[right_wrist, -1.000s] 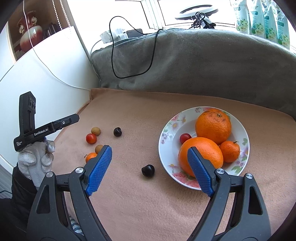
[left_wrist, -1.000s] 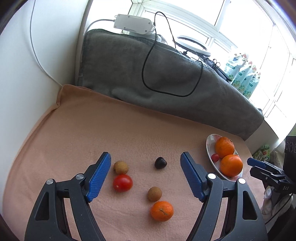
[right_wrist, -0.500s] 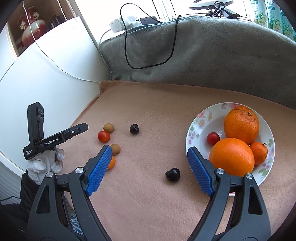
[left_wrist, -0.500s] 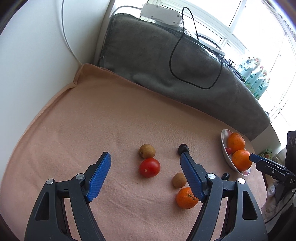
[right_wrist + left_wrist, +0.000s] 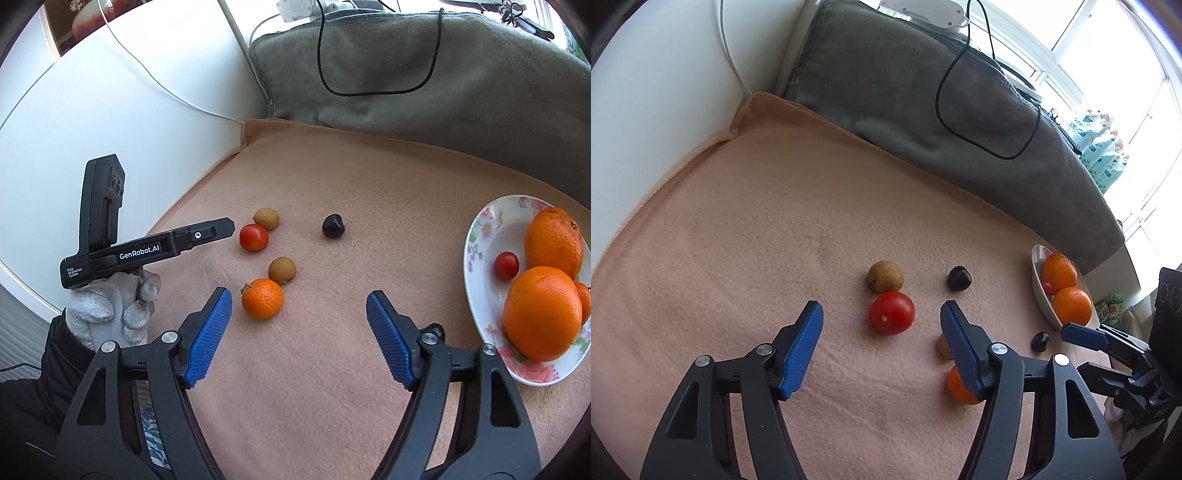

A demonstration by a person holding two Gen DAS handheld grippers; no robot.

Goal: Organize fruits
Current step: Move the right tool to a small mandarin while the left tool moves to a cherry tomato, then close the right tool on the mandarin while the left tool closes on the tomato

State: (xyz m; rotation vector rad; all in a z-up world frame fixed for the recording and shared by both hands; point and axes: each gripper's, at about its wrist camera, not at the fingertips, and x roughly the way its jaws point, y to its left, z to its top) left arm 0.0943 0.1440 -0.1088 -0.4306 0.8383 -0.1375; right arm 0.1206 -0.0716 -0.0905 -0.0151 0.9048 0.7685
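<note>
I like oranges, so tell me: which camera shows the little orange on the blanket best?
The right wrist view. There the small orange lies whole and unhidden on the blanket, stem showing, beside a brown fruit. In the left wrist view the left gripper has one finger covering most of the small orange.

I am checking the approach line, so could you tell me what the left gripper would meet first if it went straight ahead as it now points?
Most likely the red tomato: it lies just ahead of the open left gripper, roughly centred between the blue pads. The brown fruit sits right behind it. Depth is hard to judge in this fisheye view.
</note>
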